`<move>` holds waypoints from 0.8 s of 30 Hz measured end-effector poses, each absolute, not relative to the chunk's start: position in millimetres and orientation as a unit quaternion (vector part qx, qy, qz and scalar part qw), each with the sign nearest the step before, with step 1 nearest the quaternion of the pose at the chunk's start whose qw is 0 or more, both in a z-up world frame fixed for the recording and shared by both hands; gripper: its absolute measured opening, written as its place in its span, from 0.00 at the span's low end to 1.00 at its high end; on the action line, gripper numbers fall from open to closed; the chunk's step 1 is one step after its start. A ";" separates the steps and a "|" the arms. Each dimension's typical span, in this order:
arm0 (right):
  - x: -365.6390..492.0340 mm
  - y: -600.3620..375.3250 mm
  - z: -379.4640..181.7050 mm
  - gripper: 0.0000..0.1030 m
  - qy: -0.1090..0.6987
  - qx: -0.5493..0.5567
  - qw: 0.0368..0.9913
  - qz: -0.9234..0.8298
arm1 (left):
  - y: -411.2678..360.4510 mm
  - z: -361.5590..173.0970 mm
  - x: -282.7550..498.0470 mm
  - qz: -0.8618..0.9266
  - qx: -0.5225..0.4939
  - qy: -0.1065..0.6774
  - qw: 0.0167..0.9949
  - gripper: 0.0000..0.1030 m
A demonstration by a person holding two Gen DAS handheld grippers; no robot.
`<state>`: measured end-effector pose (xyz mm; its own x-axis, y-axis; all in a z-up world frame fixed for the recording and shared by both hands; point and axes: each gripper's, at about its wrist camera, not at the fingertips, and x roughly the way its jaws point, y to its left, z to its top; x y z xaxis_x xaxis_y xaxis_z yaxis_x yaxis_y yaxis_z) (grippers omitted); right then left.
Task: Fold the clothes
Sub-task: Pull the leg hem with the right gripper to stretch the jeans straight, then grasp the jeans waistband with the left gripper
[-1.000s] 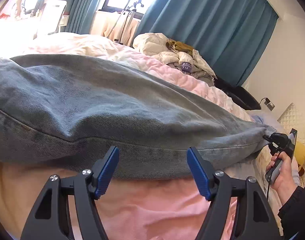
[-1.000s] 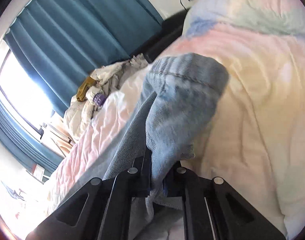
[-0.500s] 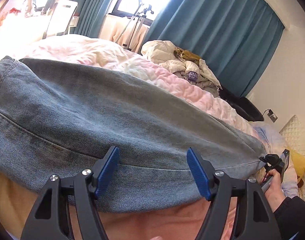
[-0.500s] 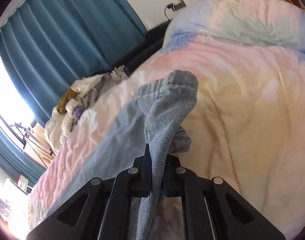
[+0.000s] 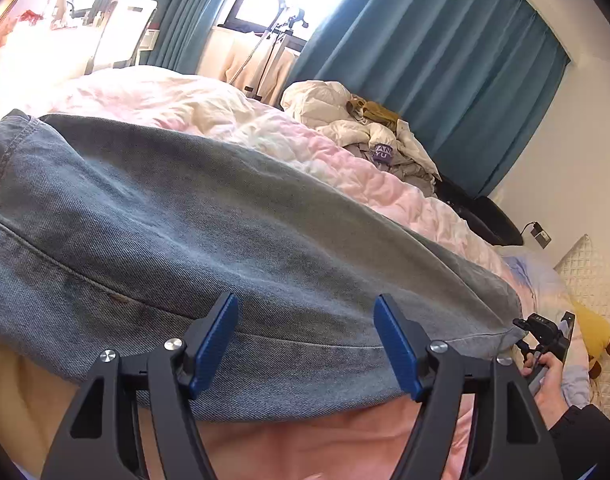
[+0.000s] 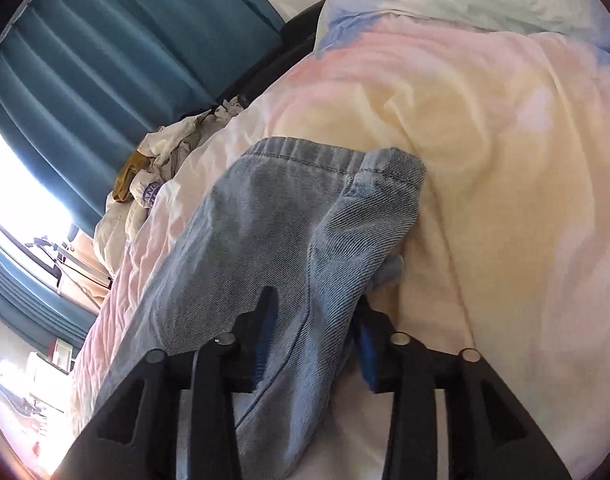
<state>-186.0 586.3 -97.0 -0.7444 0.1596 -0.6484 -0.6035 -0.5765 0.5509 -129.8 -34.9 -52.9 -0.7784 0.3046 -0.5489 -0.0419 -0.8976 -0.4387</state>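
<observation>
The jeans (image 5: 233,248) lay long and flat across the bed (image 5: 389,188), on top of the pink and cream quilt. In the left wrist view they filled most of the picture, with a seam running along the near edge. The left gripper (image 5: 307,344) hung just over that near edge. Its blue pads (image 5: 215,344) stood wide apart and held nothing; the denim showed in the gap behind them.

In the right wrist view one end of the jeans, with its stitched band, lay bunched on the quilt. The right gripper (image 6: 315,344) had just been opening its jaws. A fold of denim ran between the two fingers, but the pads had let go of it and no longer squeezed it. The fold sagged down onto the quilt.

Far to the right in the left wrist view, a hand (image 5: 547,376) in a dark sleeve held the right gripper's handle at the end of the jeans. A pile of clothes (image 5: 369,132) sat at the far side of the bed, well apart from the jeans. Blue curtains (image 5: 445,60) hung behind it. A yellow toy (image 5: 595,328) lay near the pillow.
</observation>
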 end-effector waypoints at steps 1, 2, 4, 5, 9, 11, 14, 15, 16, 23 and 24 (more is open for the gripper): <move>-179.3 582.6 -89.5 0.48 0.396 -0.276 0.228 0.846 | -36.8 -52.3 -127.4 0.921 -0.316 -0.207 0.093 0.70; -171.3 578.8 -80.7 0.49 0.392 -0.273 0.234 0.847 | -38.9 -52.6 -124.8 0.921 -0.314 -0.211 0.091 0.70; -152.4 572.1 -59.6 0.50 0.394 -0.256 0.246 0.848 | -42.3 -55.3 -119.3 0.920 -0.314 -0.218 0.087 0.70; -141.0 569.6 -47.1 0.51 0.400 -0.239 0.249 0.849 | -42.9 -56.8 -116.6 0.919 -0.317 -0.218 0.084 0.70; -104.0 546.5 -1.7 0.60 0.382 -0.191 0.246 0.870 | -37.1 -55.2 -107.7 0.922 -0.321 -0.200 0.088 0.70; -94.2 529.0 12.9 0.62 0.354 -0.191 0.238 0.884 | -31.7 -51.1 -102.2 0.925 -0.319 -0.185 0.094 0.70; -85.9 502.6 27.5 0.62 0.312 -0.211 0.216 0.901 | -22.5 -42.8 -91.9 0.933 -0.308 -0.157 0.100 0.70; -84.6 494.3 32.4 0.62 0.301 -0.215 0.207 0.906 | -20.2 -40.2 -88.1 0.935 -0.305 -0.147 0.101 0.70; -83.0 485.9 37.5 0.63 0.289 -0.216 0.199 0.911 | -18.0 -37.9 -84.5 0.937 -0.303 -0.138 0.102 0.70; -69.1 426.8 65.5 0.63 0.219 -0.219 0.141 0.940 | -21.8 -25.5 -68.3 0.941 -0.297 -0.132 0.096 0.70; -67.1 418.7 65.9 0.63 0.216 -0.223 0.131 0.941 | -25.9 -24.4 -67.3 0.940 -0.297 -0.139 0.090 0.70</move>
